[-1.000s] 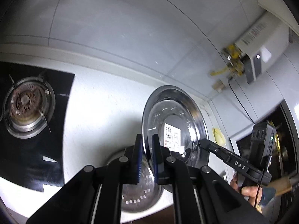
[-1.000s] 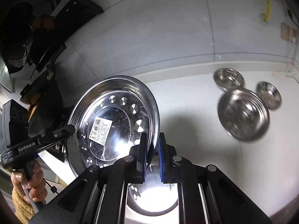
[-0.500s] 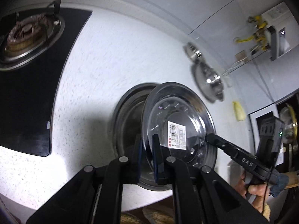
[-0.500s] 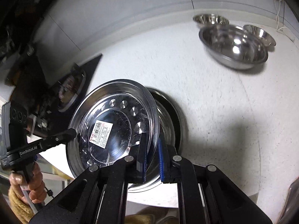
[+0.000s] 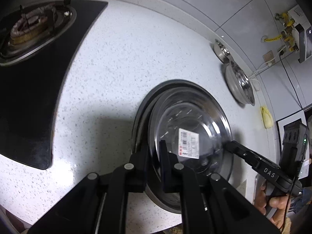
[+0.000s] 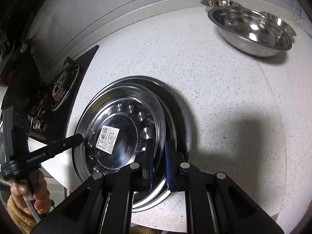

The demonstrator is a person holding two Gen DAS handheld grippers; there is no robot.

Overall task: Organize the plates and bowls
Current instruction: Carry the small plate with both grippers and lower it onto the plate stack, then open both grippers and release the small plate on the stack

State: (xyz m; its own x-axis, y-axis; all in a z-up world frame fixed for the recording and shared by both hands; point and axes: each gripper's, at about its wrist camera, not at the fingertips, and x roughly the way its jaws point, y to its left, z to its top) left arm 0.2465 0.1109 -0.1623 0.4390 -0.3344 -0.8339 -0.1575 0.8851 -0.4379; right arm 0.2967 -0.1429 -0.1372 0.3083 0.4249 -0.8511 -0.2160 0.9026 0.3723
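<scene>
A steel plate (image 5: 187, 117) with a barcode label on it is held by both grippers at opposite rims. My left gripper (image 5: 154, 150) is shut on its near edge in the left wrist view, and the right gripper's tip (image 5: 230, 146) clamps the far rim. In the right wrist view my right gripper (image 6: 158, 159) is shut on the plate (image 6: 117, 120), with the left gripper (image 6: 80, 137) on the opposite rim. The plate hangs slightly tilted, low over a larger steel plate (image 6: 175, 101) (image 5: 144, 105) on the counter. Whether they touch I cannot tell.
A large steel bowl (image 6: 251, 31) with two small bowls (image 6: 220, 2) (image 6: 282, 22) behind it stands at the back right of the speckled white counter (image 6: 224, 97). A black gas hob with a burner (image 5: 33, 27) lies to the left. A tiled wall runs behind.
Both grippers have come down with the labelled plate from up by the wall to just over the larger plate on the counter. Both grips are unchanged.
</scene>
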